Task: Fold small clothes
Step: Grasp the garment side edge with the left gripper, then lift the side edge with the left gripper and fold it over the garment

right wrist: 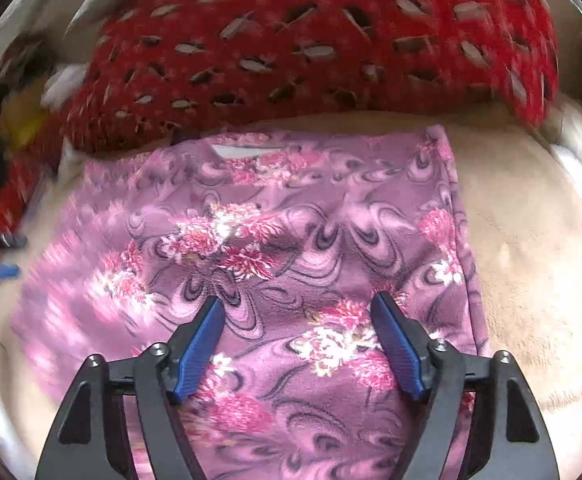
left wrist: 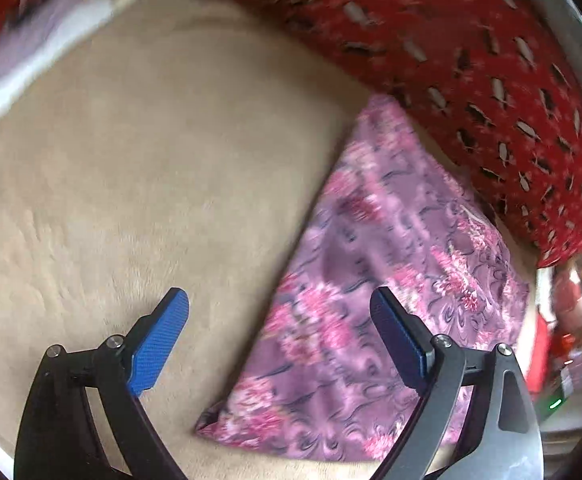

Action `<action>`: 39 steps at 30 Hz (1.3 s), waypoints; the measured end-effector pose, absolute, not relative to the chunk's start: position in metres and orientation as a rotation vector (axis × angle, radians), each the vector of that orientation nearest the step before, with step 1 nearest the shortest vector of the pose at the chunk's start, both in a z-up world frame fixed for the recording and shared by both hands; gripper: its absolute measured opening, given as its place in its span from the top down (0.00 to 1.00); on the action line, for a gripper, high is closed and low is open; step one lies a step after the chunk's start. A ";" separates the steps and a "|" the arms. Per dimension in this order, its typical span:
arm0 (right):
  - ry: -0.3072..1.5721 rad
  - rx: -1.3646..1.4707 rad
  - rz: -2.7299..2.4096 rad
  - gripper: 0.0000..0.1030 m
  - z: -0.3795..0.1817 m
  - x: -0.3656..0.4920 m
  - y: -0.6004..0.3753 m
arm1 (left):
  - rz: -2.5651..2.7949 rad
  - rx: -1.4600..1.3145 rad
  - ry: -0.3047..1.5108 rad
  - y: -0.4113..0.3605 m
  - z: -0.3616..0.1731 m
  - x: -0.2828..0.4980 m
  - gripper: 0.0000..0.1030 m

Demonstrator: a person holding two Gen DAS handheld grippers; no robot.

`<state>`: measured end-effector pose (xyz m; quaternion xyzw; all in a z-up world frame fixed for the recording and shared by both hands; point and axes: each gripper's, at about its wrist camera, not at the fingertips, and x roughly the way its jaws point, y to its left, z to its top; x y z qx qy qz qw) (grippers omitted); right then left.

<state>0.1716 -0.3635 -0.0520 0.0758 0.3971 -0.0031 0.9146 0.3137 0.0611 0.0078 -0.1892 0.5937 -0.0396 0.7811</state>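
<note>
Looking from large to small, I see the beige blanket [left wrist: 131, 160], a red pillow [right wrist: 291, 48] at the top, the purple garment [right wrist: 291, 220] flat at centre, and my 2 tongs, left gripper [left wrist: 279, 308] and right gripper [right wrist: 297, 310], both spread, pinching nothing.

Purple garment [right wrist: 291, 240], swirled all over in darker purple, dotted with pink-and-white flower clusters. Plain beige blanket [left wrist: 151, 160] underneath, soft and unpatterned. Bright red cloth [right wrist: 311, 40] behind, scattered with small pale and dark leaf-like dashes. Blue pads [right wrist: 201, 348], black frames on both grippers.
</note>
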 end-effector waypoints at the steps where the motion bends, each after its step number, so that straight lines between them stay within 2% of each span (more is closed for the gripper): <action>1: 0.783 0.104 -0.006 0.14 -0.056 0.166 -0.353 | -0.100 -0.428 1.298 0.064 0.002 0.315 0.10; 4: 0.789 0.060 -0.033 0.12 -0.055 0.169 -0.346 | -0.152 -0.462 1.342 0.064 -0.010 0.314 0.10; 7: 0.780 0.091 -0.012 0.11 -0.055 0.170 -0.351 | -0.228 -0.426 1.359 0.047 -0.012 0.315 0.06; 10: 0.775 0.090 -0.012 0.11 -0.058 0.168 -0.352 | -0.360 -0.478 1.424 0.027 -0.017 0.313 0.06; 17: 0.771 0.093 -0.011 0.11 -0.060 0.168 -0.350 | -0.382 -0.429 1.429 -0.002 -0.016 0.338 0.07; 18: 0.771 0.094 -0.010 0.11 -0.060 0.168 -0.351 | -0.396 -0.429 1.428 -0.001 -0.017 0.339 0.10; 19: 0.770 0.096 -0.009 0.11 -0.060 0.167 -0.351 | -0.404 -0.406 1.428 -0.005 -0.016 0.338 0.23; 20: 0.768 0.099 -0.007 0.10 -0.059 0.167 -0.352 | -0.397 -0.363 1.428 -0.006 -0.015 0.337 0.42; 22: 0.764 0.109 -0.003 0.10 -0.059 0.166 -0.354 | -0.404 -0.323 1.413 -0.004 -0.013 0.333 0.59; 23: 0.763 0.111 -0.002 0.10 -0.059 0.165 -0.354 | -0.415 -0.355 1.405 0.000 -0.010 0.332 0.76; 26: 0.765 0.112 0.002 0.09 -0.059 0.166 -0.354 | -0.437 -0.433 1.367 0.004 0.007 0.329 0.80; 30: 0.792 0.099 0.033 0.00 -0.059 0.171 -0.350 | -0.479 -0.464 1.317 -0.017 0.033 0.321 0.83; 36: 0.799 0.168 0.050 0.02 -0.046 0.165 -0.363 | -0.573 -0.452 1.274 -0.066 0.071 0.305 0.88; 39: 0.778 0.225 -0.028 0.01 -0.040 0.149 -0.383 | -0.588 -0.432 1.296 -0.092 0.071 0.301 0.92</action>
